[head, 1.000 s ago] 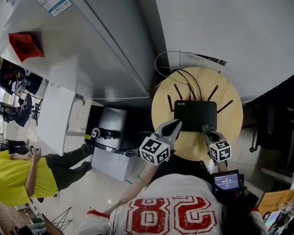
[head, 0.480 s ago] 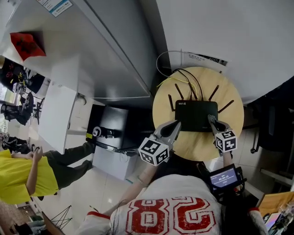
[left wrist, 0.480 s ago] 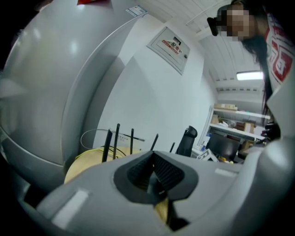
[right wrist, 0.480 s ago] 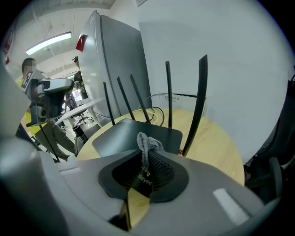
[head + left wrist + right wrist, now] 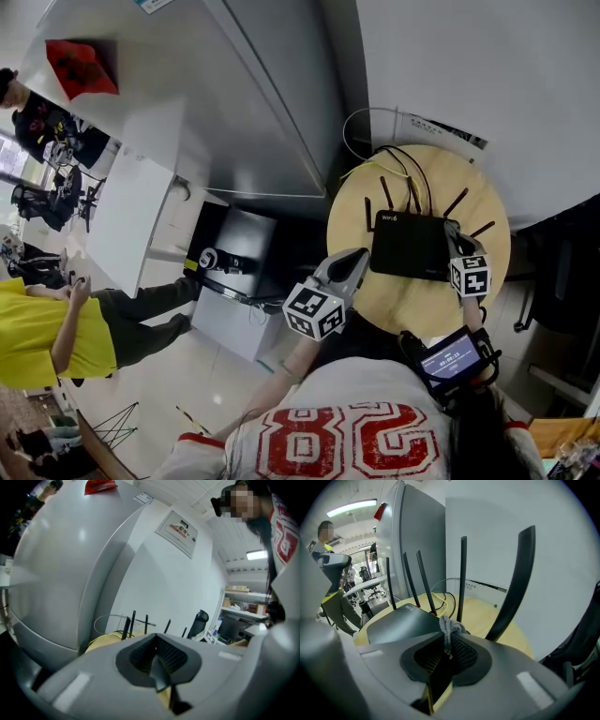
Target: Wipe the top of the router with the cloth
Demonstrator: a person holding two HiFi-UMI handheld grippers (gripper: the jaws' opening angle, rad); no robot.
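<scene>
Router (image 5: 409, 246) lies flat, black, in the middle of a round wooden table (image 5: 398, 302), its antennas (image 5: 462, 576) standing up along the back and right side. The cloth (image 5: 449, 626), a small grey tuft, is pinched between the jaws of the right gripper (image 5: 454, 238), which sits at the router's right edge, close by the antennas. In the right gripper view the tuft pokes up from the clamped jaws (image 5: 445, 652), with the router's dark top just to its left; whether it touches the top I cannot tell. The left gripper (image 5: 354, 257) hangs over the table's left edge, near the router's left front corner, its jaws pressed together with nothing between them (image 5: 159, 663). Black and yellow cables (image 5: 398, 161) trail off behind the router. A grey cabinet (image 5: 234, 94) stands to the left of the table.
</scene>
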